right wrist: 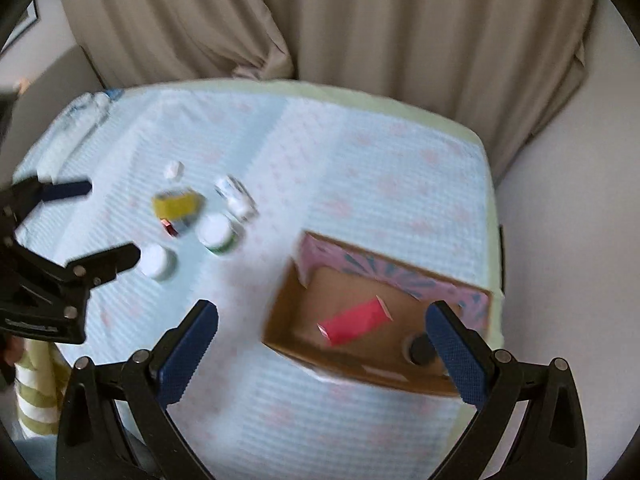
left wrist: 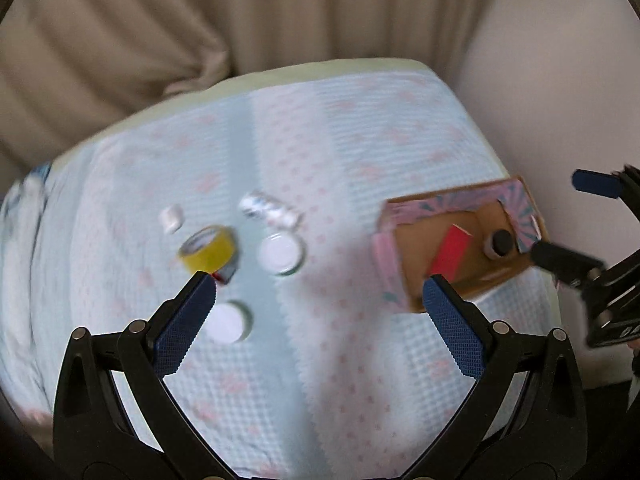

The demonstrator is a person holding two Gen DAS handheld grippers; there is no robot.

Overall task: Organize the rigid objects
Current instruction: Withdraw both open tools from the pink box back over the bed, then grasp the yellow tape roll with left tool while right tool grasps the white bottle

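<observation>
Hovering wide open and empty, left gripper point(left wrist: 318, 290) above the bedspread point(left wrist: 320, 152), right gripper point(right wrist: 322, 316) over the cardboard box point(right wrist: 288, 300)

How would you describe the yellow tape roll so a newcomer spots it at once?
Start at the cardboard box on the bed's right side, then look left to the cluster of small white containers. The yellow tape roll lies among them, the only yellow, ring-shaped item with a hollow centre.

We see beige pleated curtains point(right wrist: 400, 20) hanging behind a table under a pale blue, pink-dotted cloth point(left wrist: 320, 140). A plain white wall point(right wrist: 560, 200) stands at the right, in soft daylight.
</observation>
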